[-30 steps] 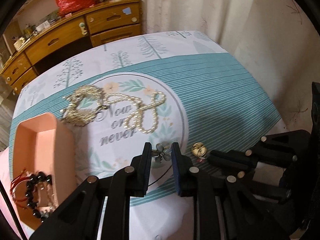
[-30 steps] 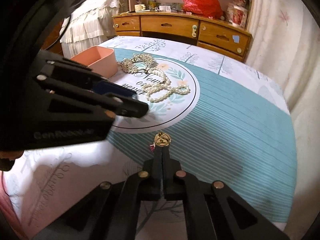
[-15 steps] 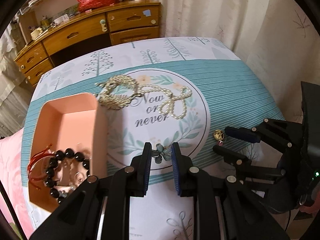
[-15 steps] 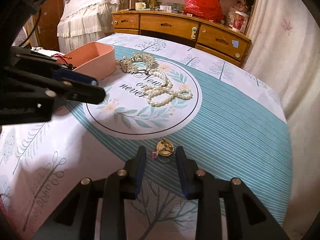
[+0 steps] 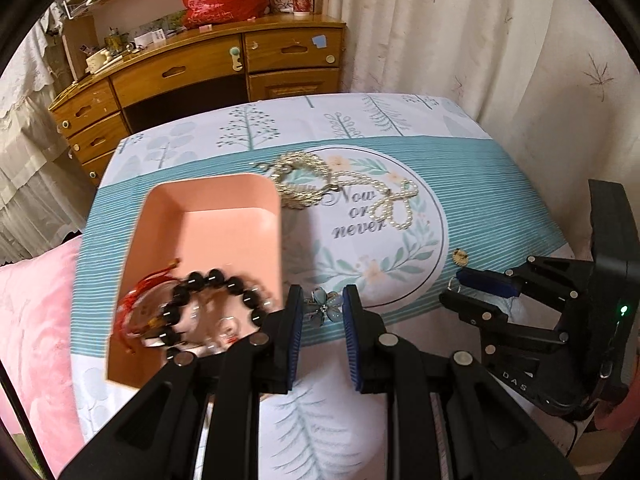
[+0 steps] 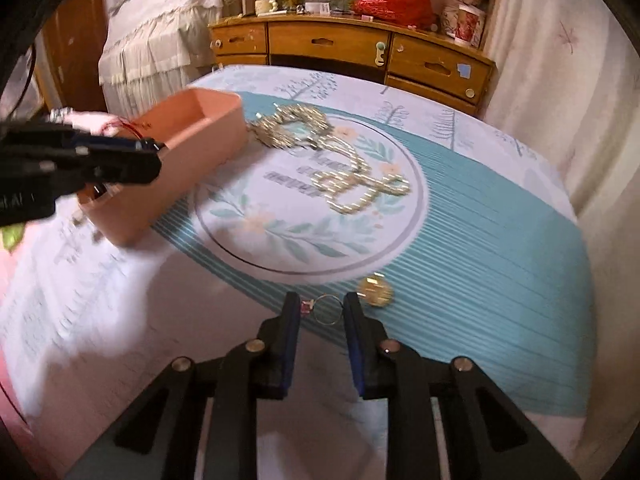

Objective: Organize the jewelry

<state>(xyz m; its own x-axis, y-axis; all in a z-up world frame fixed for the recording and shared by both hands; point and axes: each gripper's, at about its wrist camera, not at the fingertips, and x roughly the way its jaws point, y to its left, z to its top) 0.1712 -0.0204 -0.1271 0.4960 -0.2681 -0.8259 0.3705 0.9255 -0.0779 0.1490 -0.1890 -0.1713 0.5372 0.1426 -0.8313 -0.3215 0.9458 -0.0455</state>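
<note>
Two wrist fisheyes, steeply downward past their fingers, close over one shared tablecloth [image 5: 472,184] (dresser [image 6: 360,48] behind).

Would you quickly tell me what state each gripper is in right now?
Left gripper: shut on the flower pendant.
Right gripper: jaws closing around a small ring on the tablecloth; no firm grip visible.

Flower brooch [image 5: 322,309] beside pink tray [image 5: 208,216]

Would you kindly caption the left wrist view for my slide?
Left gripper carries a flower brooch beside the pink tray; pearls wait on the cloth.
</note>
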